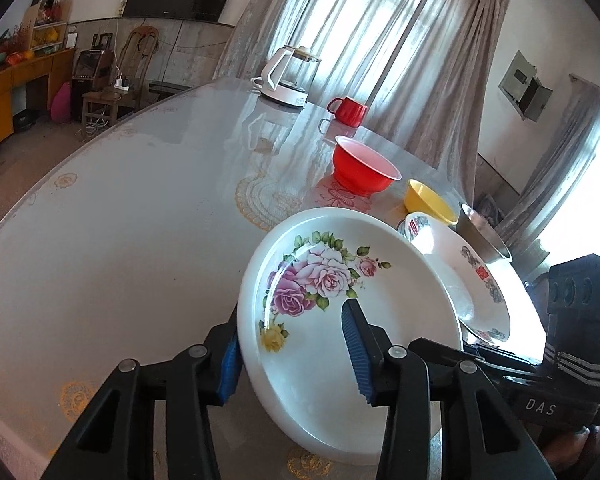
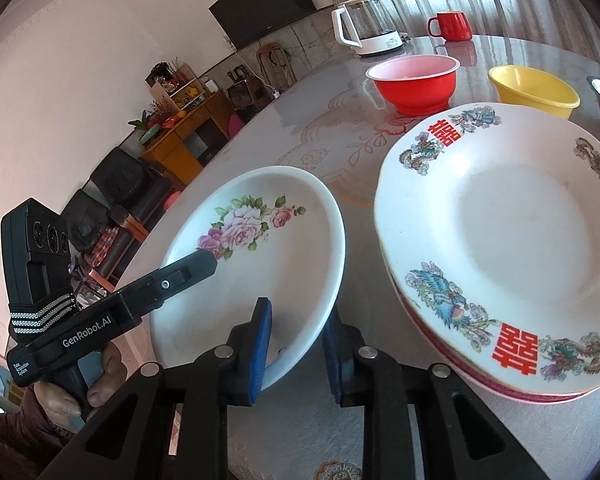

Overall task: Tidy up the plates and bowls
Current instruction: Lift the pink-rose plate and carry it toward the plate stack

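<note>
A white plate with pink roses hangs tilted over the table, held from two sides. My left gripper is shut on its left rim, one blue pad inside the dish and the other under the outer wall; its upper finger shows in the right wrist view. My right gripper straddles the near rim, with a pad lying against each side. Just to the right sits a stack of plates, topped by one with red characters and birds. Behind it stand a red bowl, a yellow bowl and a steel bowl.
A glass kettle and a red mug stand at the far side of the round glass-topped table. The table's left half is bare. Chairs and a wooden cabinet lie beyond its edge.
</note>
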`<state>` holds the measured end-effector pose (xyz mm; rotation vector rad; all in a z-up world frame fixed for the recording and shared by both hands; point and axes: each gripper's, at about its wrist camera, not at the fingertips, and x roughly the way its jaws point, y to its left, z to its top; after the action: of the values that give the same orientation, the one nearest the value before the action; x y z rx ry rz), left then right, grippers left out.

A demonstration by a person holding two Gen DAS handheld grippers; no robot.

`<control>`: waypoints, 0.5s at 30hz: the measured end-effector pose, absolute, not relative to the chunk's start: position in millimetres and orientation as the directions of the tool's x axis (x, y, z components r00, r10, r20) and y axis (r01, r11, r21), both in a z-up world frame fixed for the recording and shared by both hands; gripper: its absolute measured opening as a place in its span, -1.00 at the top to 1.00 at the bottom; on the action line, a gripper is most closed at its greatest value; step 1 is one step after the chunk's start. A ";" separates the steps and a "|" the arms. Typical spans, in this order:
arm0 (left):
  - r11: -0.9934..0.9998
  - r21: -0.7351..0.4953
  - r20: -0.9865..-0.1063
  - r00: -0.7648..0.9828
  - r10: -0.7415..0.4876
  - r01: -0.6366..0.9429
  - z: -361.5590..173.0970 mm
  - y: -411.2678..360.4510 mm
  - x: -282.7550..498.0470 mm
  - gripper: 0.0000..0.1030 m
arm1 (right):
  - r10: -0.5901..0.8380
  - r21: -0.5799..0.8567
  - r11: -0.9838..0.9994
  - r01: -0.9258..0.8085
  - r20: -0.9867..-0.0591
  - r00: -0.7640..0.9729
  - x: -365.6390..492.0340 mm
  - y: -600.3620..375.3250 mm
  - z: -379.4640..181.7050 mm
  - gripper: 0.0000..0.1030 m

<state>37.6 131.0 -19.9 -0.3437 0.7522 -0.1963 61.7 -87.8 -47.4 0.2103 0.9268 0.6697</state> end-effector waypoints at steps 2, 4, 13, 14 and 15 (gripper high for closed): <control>0.924 -0.378 -0.626 0.720 -0.301 0.057 -17.1 130.8 37.3 0.13 | 0.623 0.447 0.775 -0.448 -0.660 0.420 60.7 -89.8 -45.7 0.53; 0.924 -0.376 -0.620 0.724 -0.303 0.064 -14.7 129.8 37.0 0.13 | 0.627 0.448 0.772 -0.451 -0.654 0.423 61.2 -91.5 -44.3 0.53; 0.915 -0.393 -0.598 0.729 -0.332 0.094 -4.6 122.3 38.2 0.13 | 0.641 0.467 0.764 -0.445 -0.623 0.448 57.5 -101.6 -35.4 0.53; 0.913 -0.396 -0.594 0.730 -0.337 0.100 -3.1 121.1 38.3 0.13 | 0.642 0.467 0.764 -0.446 -0.619 0.452 58.4 -99.6 -32.5 0.53; 0.913 -0.394 -0.592 0.731 -0.340 0.105 -1.5 119.2 38.9 0.13 | 0.643 0.467 0.764 -0.446 -0.614 0.457 58.2 -100.9 -30.5 0.53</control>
<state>38.9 119.2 -1.5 -0.3488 0.7130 -0.2505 58.2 -100.9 -30.5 0.2537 0.8637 0.6797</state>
